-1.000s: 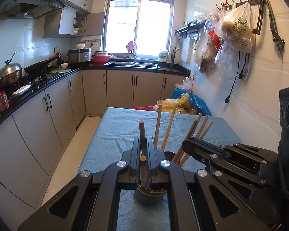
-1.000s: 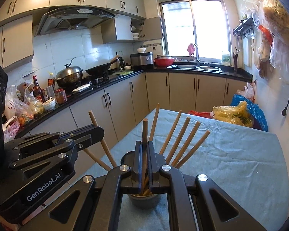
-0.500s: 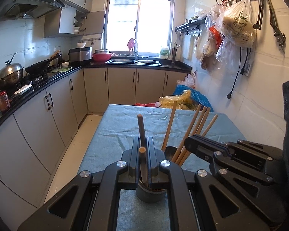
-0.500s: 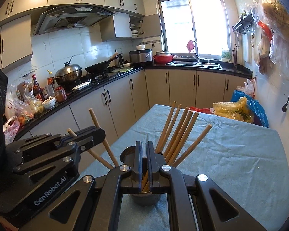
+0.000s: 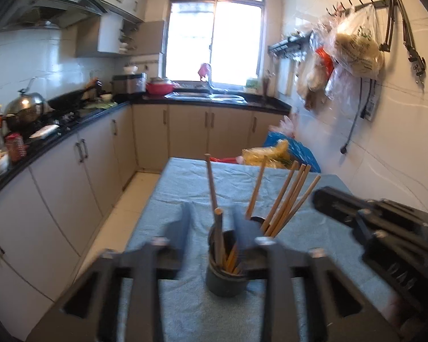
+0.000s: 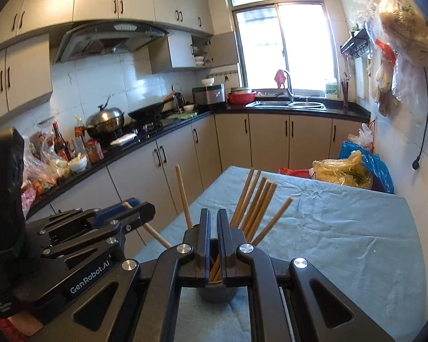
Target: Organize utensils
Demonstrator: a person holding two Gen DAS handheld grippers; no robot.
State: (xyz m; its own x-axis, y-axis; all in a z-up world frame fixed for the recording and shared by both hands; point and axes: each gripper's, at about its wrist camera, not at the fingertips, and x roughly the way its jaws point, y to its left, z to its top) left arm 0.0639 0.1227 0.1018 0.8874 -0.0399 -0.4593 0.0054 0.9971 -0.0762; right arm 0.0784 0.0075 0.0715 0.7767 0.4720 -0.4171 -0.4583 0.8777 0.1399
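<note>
A dark cup (image 5: 226, 270) stands on the blue-grey cloth (image 5: 185, 313) with several wooden chopsticks (image 5: 288, 199) fanned out to its right. My left gripper (image 5: 212, 211) is over the cup and its jaws are opening. Two chopsticks (image 5: 219, 233) stand loose between the jaws, resting in the cup. In the right wrist view the cup (image 6: 216, 293) sits just under my right gripper (image 6: 214, 212). Its jaws are starting to part to a narrow slit with nothing gripped. The left gripper (image 6: 137, 208) shows at the left there.
A black counter (image 6: 145, 145) with bottles, jars, a pot and a wok runs along the left over cabinets. Yellow and blue plastic bags (image 6: 353, 171) lie past the table's far end. Hanging bags (image 5: 353, 42) and a tiled wall close the right side.
The left jaws have swung wide apart off the two chopsticks. The right gripper has let go of its chopstick, which now leans in the cup with the rest, and has drawn back a little.
</note>
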